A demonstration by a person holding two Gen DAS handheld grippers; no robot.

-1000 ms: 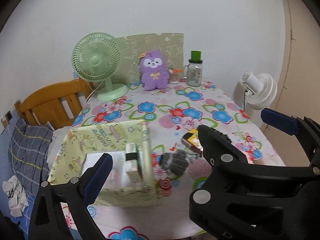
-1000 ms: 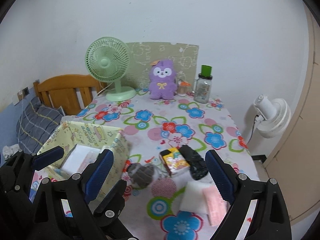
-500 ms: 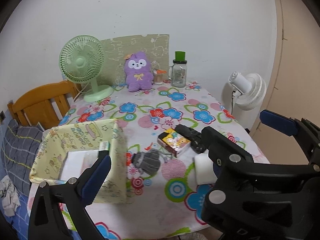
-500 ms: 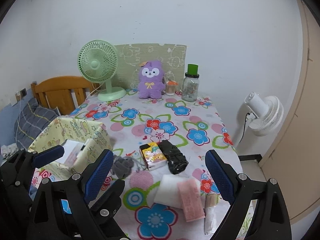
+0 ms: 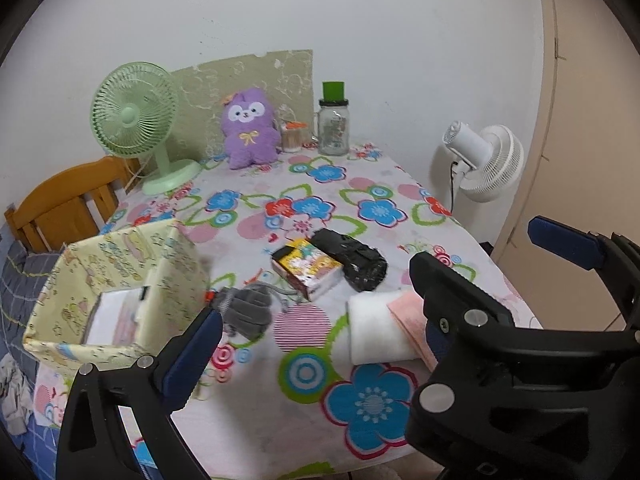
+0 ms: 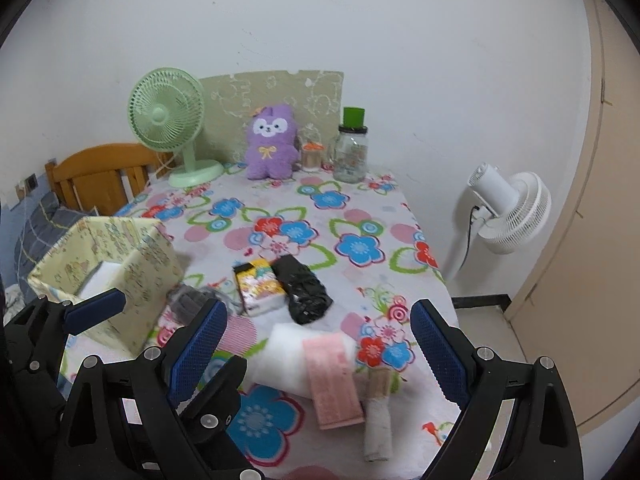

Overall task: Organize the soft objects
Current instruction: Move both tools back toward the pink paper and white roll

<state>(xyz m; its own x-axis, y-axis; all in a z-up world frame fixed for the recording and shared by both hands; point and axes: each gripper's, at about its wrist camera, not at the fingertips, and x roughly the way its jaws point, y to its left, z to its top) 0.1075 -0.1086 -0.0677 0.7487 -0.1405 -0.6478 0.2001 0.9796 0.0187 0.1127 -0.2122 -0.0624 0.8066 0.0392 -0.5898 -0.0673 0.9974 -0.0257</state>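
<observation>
Both the left gripper (image 5: 316, 356) & right gripper (image 6: 318, 344) hang w/ jaws apart, empty. Yellow bin (image 6: 132, 256), ahead-left, already holds white pkgs. Still out ahead on the table: grey glove (image 5: 246, 306), white pack (image 6: 280, 354), pink cloth (image 6: 332, 380).

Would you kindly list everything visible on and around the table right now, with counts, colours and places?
fabric box: 1, pale yellow, table's left edge, white items inside
grey glove: 1, grey, beside the box
tissue pack: 1, yellow print, table centre
black bundle: 1, black, touching the tissue pack
white pad: 1, white, near edge
pink cloth: 1, pink, lying over the white pad
rolled cloth: 1, beige-white, near edge
plush toy: 1, purple, far end
green fan: 1, green, far left
jar: 1, clear, green lid, far end
white fan: 1, white, right of table
left gripper: 1, black, blue pads, open, empty
right gripper: 1, same, open, empty
</observation>
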